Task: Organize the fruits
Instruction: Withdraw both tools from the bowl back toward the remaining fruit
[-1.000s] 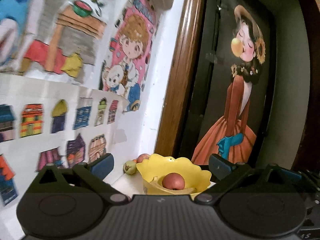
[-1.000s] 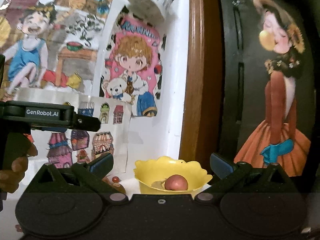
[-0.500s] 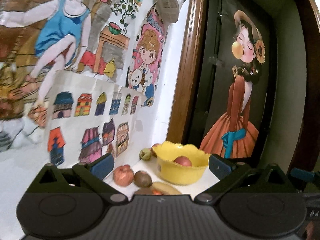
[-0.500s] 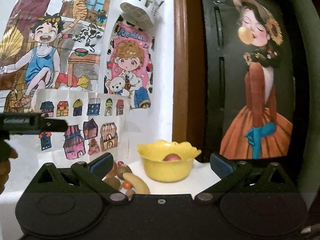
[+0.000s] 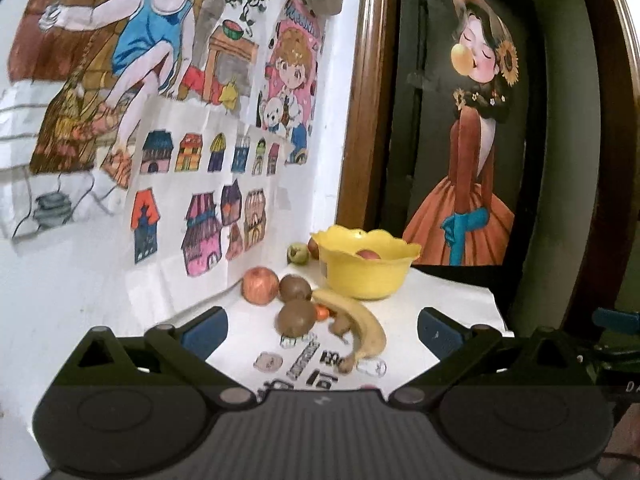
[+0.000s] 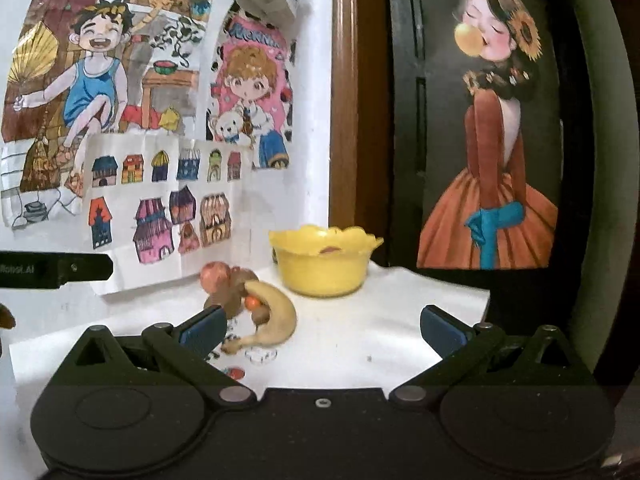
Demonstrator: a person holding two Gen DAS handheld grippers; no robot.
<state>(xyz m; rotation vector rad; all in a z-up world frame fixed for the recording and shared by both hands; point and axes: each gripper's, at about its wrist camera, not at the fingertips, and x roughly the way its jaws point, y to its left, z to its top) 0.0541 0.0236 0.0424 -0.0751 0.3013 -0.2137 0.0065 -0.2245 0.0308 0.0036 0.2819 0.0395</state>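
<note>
A yellow scalloped bowl (image 5: 366, 270) stands at the back of the white table, with one red fruit (image 5: 369, 255) inside. In front of it lie a red apple (image 5: 260, 285), two brown kiwis (image 5: 295, 288), a banana (image 5: 360, 326) and a small orange fruit (image 5: 322, 313). A green fruit (image 5: 298, 254) sits behind the bowl by the wall. My left gripper (image 5: 320, 334) is open and empty, short of the fruit. The right wrist view shows the bowl (image 6: 322, 268), apple (image 6: 215, 275) and banana (image 6: 276, 318). My right gripper (image 6: 322, 330) is open and empty, with its left finger near the banana.
Coloured drawings cover the white wall (image 5: 168, 152) on the left. A dark wooden-framed panel (image 5: 460, 120) with a painted girl rises behind the table. The white table's right edge (image 6: 480, 300) drops off. The left gripper's body (image 6: 56, 270) shows at the right view's left side.
Both grippers have pulled back from the bowl and tilted down, so the bowl looks smaller and the loose fruit on the table came into view. Both stayed open.
</note>
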